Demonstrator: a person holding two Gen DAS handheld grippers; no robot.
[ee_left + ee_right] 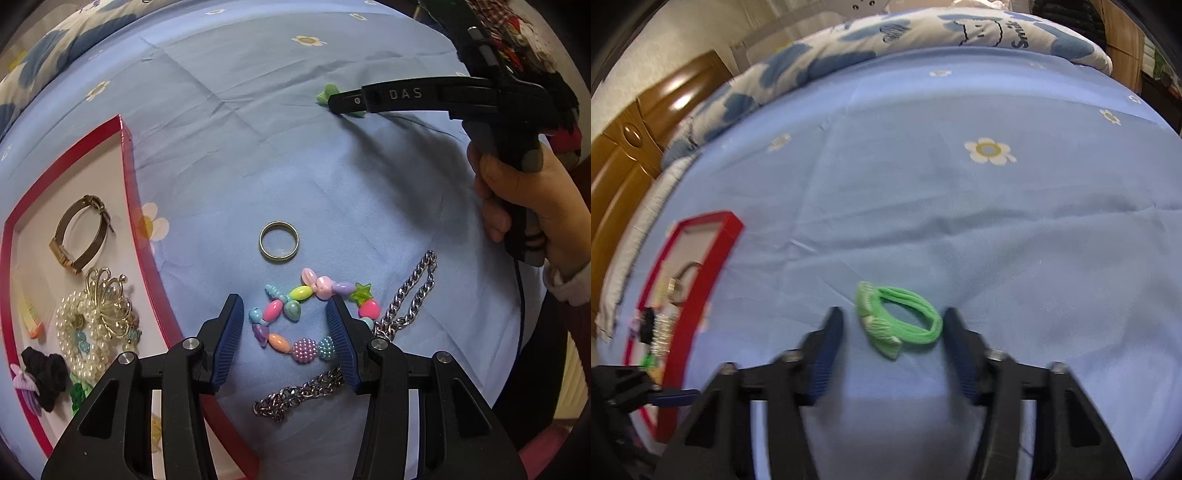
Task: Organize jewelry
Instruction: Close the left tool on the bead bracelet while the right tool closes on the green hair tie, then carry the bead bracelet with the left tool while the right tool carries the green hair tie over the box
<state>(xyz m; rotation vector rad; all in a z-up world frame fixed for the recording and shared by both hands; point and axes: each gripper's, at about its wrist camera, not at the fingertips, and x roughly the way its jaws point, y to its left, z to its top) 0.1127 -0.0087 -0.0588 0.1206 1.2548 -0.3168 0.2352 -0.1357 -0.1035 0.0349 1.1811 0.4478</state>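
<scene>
My left gripper (286, 304) is open, its fingers straddling a colourful bead bracelet (306, 317) on the blue sheet. A gold ring (279, 242) lies just beyond it and a silver chain (402, 306) lies to the right and under it. My right gripper (892, 315) is open around a green hair tie with a bow (897, 321); it also shows in the left wrist view (334, 101) with the hair tie (327, 92) at its tips. A red-rimmed tray (127, 177) at left holds a gold bangle (79, 230), pearls and a brooch (99, 314).
The blue flowered bed sheet (960, 203) covers the whole surface. A patterned pillow or quilt (886, 33) lies along the far edge. A wooden cabinet (624, 147) stands at left. The tray (701, 266) sits left of the right gripper.
</scene>
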